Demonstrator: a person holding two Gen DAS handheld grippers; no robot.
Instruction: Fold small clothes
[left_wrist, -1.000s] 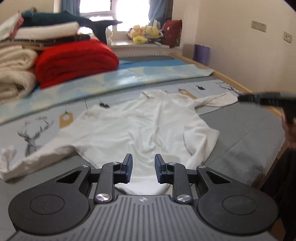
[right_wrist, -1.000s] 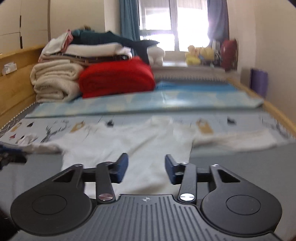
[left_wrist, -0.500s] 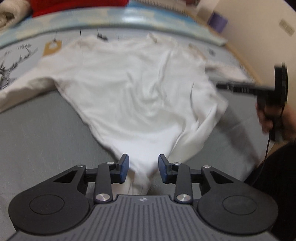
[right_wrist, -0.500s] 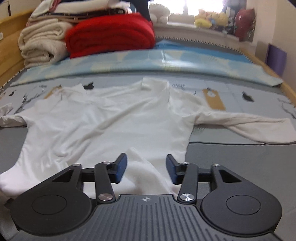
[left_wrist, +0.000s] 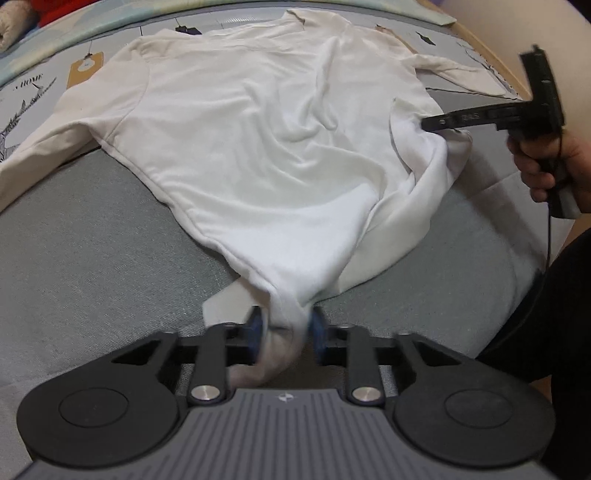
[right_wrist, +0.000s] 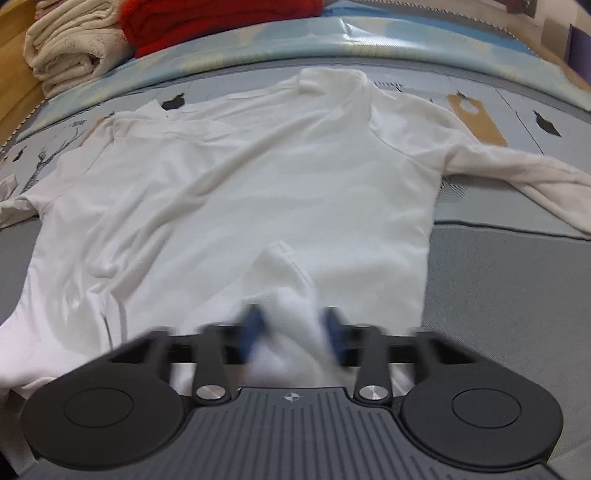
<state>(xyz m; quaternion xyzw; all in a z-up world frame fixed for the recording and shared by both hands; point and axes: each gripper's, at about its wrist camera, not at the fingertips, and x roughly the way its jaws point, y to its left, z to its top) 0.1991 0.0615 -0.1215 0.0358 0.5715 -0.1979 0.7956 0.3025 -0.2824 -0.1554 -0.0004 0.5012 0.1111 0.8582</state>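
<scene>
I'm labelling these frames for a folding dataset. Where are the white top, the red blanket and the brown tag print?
white top (right_wrist: 258, 184), right wrist view, middle of its body.
red blanket (right_wrist: 221, 18), right wrist view, folded front edge.
brown tag print (right_wrist: 476, 122), right wrist view, its middle.

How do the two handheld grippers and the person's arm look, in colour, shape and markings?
Each gripper, the left gripper and the right gripper, has black linkage arms, silver screws, two round black discs, a ribbed grey body with a small emblem, and blue pads on the fingers. A thin black cable hangs from the right gripper's handle. The person's sleeve is black.
</scene>
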